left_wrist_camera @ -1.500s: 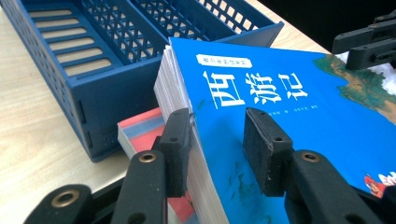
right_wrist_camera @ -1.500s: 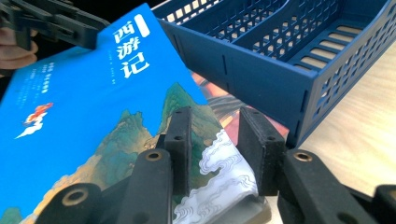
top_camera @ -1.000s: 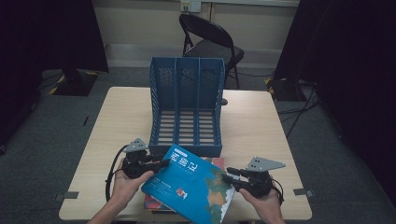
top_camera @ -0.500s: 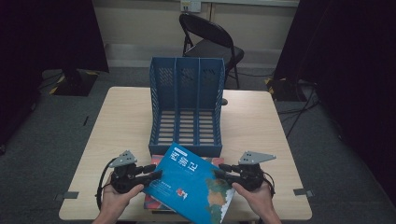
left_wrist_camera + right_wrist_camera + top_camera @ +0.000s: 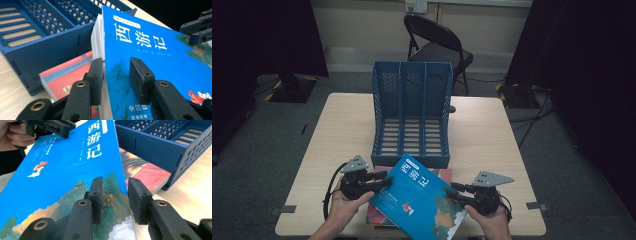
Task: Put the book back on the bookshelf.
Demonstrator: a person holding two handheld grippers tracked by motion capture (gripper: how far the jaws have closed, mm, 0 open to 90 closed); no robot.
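Just behind the blue book point(image 5: 422, 200) stands the file rack point(image 5: 412, 120).

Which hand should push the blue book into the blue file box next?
Probably the right gripper: it grips the thick blue paperback book at its near end, behind it, so it could push toward the blue plastic three-slot file rack. The left gripper clamps the page edge alongside, better for steadying.

A thick blue book point(image 5: 419, 200) with a painted mountain cover is tilted above the tabletop's near edge.
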